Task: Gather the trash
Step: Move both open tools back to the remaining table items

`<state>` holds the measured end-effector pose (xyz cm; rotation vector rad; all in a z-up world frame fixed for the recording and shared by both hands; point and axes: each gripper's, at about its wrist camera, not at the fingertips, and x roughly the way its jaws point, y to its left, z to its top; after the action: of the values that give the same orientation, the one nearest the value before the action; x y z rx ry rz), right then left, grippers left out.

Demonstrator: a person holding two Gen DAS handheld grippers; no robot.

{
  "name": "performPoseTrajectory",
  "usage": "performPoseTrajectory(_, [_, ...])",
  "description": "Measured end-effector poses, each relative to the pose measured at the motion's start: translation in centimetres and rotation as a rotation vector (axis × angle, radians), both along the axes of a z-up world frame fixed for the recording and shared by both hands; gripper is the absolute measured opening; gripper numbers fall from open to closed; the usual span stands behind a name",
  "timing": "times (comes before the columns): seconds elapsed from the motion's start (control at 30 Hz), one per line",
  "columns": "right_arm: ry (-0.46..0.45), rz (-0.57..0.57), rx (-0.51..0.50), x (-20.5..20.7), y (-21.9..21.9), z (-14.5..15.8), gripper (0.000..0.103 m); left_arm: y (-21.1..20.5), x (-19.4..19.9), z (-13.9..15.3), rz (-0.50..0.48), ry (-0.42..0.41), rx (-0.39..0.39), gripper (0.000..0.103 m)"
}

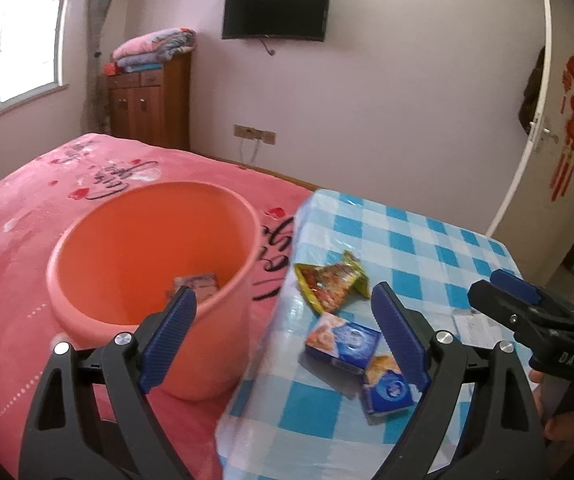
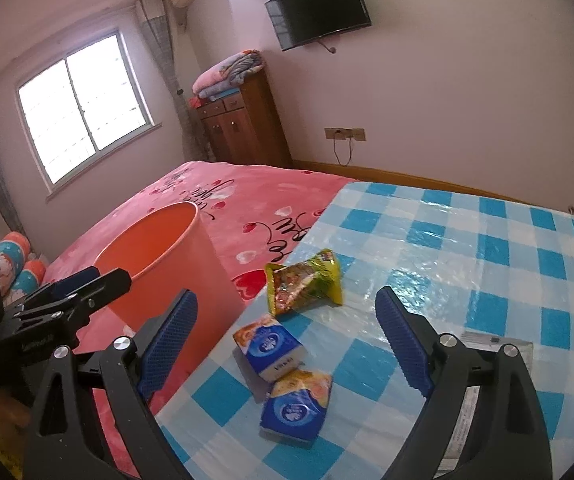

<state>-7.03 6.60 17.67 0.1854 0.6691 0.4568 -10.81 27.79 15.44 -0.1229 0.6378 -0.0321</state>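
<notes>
- The orange bin (image 1: 147, 264) is smooth, round plastic with a thick rolled rim, and it stands on a fuzzy pink bedspread (image 1: 19, 216) printed with hearts and script; one small packet (image 1: 197, 283) lies at its bottom.
- A glossy, crinkled cloth of blue and white checks (image 2: 467, 248) covers the flat surface just beside the bin.
- On that cloth lie three pieces of trash: a crumpled yellow-green snack wrapper (image 2: 307, 282) (shiny foil, puffed and creased) and two soft, blocky blue tissue packs (image 2: 273, 346) (image 2: 297, 406), the packs touching at a corner.
- The left gripper (image 1: 283, 340) is spread wide and empty, its ribbed blue pads apart; the bin's near wall sits under its left finger, and the tissue packs lie between the fingers toward the right one.
- The right gripper (image 2: 287, 340) is likewise released with nothing in it; both tissue packs lie between its fingers, the wrapper just beyond them.
</notes>
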Motion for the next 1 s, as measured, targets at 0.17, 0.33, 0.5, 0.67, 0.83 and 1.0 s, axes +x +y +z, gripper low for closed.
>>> performPoseTrajectory(0.17, [0.003,-0.02,0.003,-0.4,-1.1,-0.3,0.094,-0.7,0.1,-0.6,-0.015,0.022,-0.022,0.09])
performPoseTrajectory(0.33, [0.011,-0.043,0.006,-0.6,-2.2,-0.9,0.095,-2.0,-0.1,-1.1,-0.025,0.016,0.022,0.09])
performPoseTrajectory(0.5, [0.019,-0.069,0.012,-0.6,-3.4,-1.5,0.097,-3.3,-0.1,-1.6,-0.052,0.019,0.056,0.09])
performPoseTrajectory(0.67, [0.008,-0.101,0.014,-0.8,-5.0,-1.8,0.098,-4.2,0.0,-2.3,-0.064,0.042,0.069,0.09])
performPoseTrajectory(0.83, [-0.009,-0.143,0.004,-1.1,-6.7,-2.3,0.098,-4.8,0.1,-3.3,-0.077,0.075,0.052,0.09])
performPoseTrajectory(1.0, [-0.005,-0.169,0.002,-1.4,-8.1,-3.0,0.098,-5.7,0.3,-4.5,-0.087,0.109,0.052,0.09])
